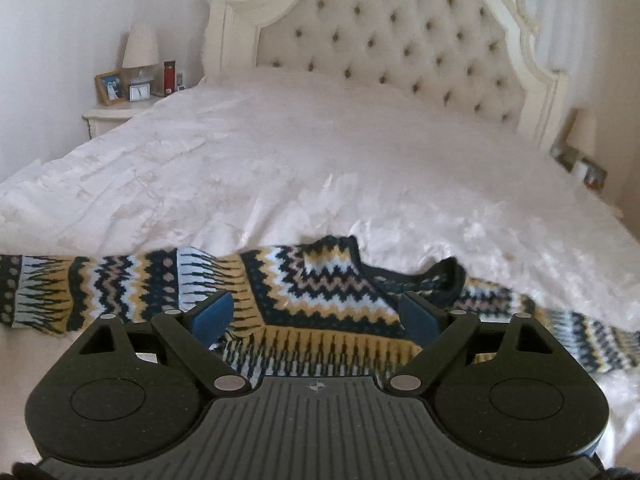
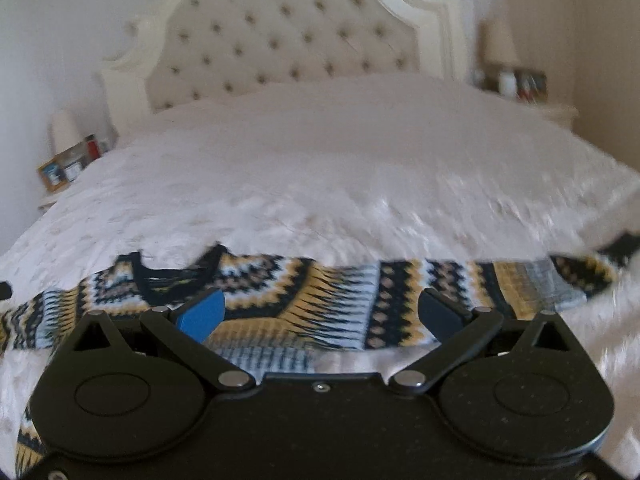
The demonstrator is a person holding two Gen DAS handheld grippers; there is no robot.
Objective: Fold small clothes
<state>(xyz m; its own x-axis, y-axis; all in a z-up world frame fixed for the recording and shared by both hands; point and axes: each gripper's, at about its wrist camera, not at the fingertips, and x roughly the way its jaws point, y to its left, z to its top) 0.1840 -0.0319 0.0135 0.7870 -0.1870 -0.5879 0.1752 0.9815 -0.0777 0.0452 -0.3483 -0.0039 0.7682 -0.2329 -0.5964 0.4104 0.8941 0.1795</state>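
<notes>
A small knitted sweater [image 1: 312,292] with navy, yellow, white and tan zigzag bands lies spread across the near edge of the white bedspread [image 1: 320,160], sleeves stretched out left and right. Its dark neckline [image 1: 436,280] sits right of centre in the left wrist view. My left gripper [image 1: 320,312] is open, its blue-padded fingers [image 1: 214,314] just above the sweater's body. In the right wrist view the same sweater [image 2: 320,300] lies under my right gripper [image 2: 320,314], which is open over the body and right sleeve. That view is motion-blurred.
A tufted cream headboard [image 1: 400,40] stands at the far end of the bed. A nightstand [image 1: 116,114] with a lamp, photo frame and red bottle is at the far left. Another nightstand [image 2: 556,110] with a lamp is at the far right.
</notes>
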